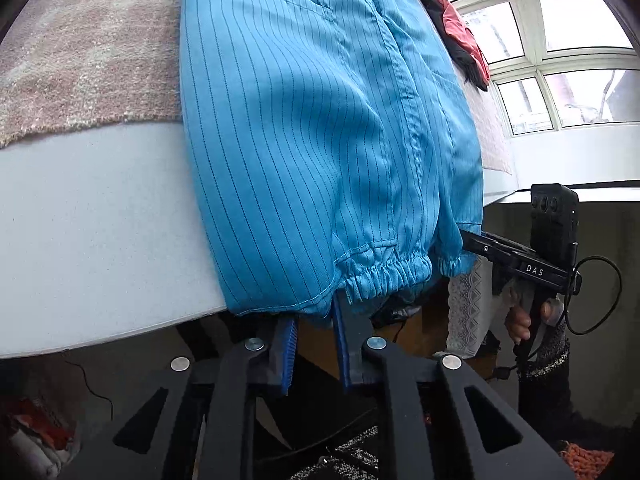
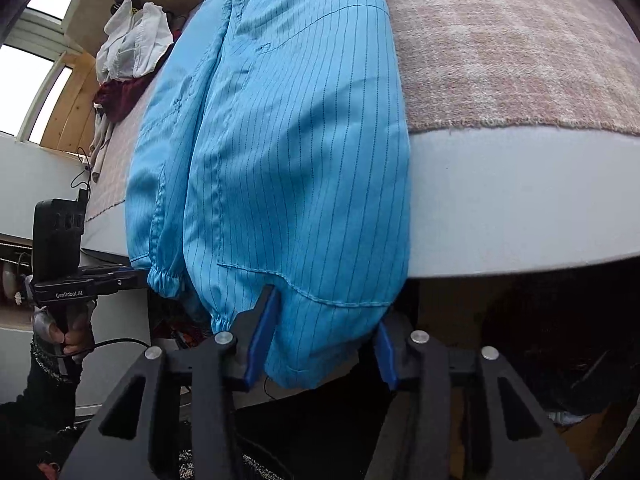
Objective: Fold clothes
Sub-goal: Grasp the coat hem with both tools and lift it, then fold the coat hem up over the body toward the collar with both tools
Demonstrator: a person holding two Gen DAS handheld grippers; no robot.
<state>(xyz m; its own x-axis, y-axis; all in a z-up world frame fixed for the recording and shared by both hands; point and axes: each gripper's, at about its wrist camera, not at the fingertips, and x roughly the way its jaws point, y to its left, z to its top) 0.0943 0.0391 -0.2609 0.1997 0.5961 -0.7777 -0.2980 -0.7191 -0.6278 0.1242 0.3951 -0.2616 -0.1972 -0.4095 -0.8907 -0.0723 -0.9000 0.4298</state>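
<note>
A light blue pinstriped garment [image 1: 320,120] [image 2: 280,160] lies on the bed and hangs over its near edge. Its gathered elastic hem [image 1: 384,272] dangles at the bottom. My left gripper [image 1: 316,312] reaches up from below, its blue pads nearly together and pinching the hem's lower edge. In the right wrist view the left gripper [image 2: 136,276] meets the elastic cuff from the left side. My right gripper [image 2: 326,308] holds a thick corner of the same garment, with bunched cloth filling the gap between its pads. The left wrist view shows the right gripper [image 1: 470,240] tucked under the hem.
The bed has a white side [image 1: 100,220] [image 2: 520,200] and a pinkish woven blanket [image 1: 80,60] [image 2: 500,60]. Red and black clothes [image 1: 460,28] lie beyond the garment by a window [image 1: 560,60]. White and maroon clothes [image 2: 132,40] are piled at the far end. Hands [image 1: 520,320] [image 2: 68,332] grip the handles.
</note>
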